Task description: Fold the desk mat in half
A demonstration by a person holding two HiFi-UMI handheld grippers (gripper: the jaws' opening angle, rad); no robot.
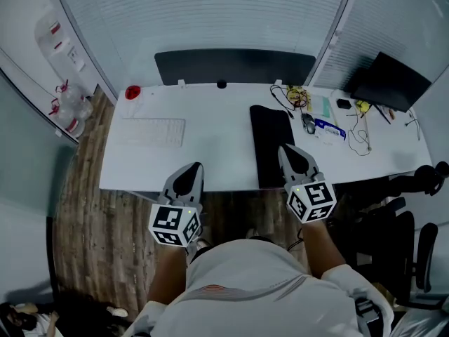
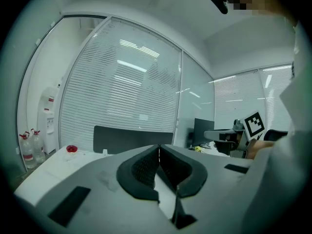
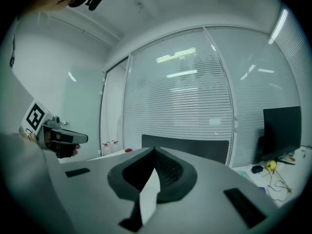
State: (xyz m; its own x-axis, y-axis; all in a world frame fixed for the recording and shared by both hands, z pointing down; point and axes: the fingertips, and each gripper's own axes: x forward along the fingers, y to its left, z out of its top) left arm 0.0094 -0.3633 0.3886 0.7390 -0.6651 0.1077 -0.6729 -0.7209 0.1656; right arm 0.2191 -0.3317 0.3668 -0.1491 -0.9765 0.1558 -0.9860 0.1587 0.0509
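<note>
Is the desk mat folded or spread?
Apparently folded: the desk mat lies as a narrow strip on the desk; layers cannot be told.

A white shirt [image 1: 252, 272] is worn, crossed by a thin orange-red stripe [image 1: 210, 288]. The left gripper [image 1: 196, 167] and the right gripper [image 1: 286, 149] are cased in smooth light-grey plastic that tapers to a point. The jaws are lined with black, finely ribbed pads [image 2: 141, 167], and black rectangular slots [image 2: 68, 206] are set into the shell. A cube is fixed at the rear of each — the left cube [image 1: 175, 223] and the right cube [image 1: 311, 201] — white, printed with black square markers.
</note>
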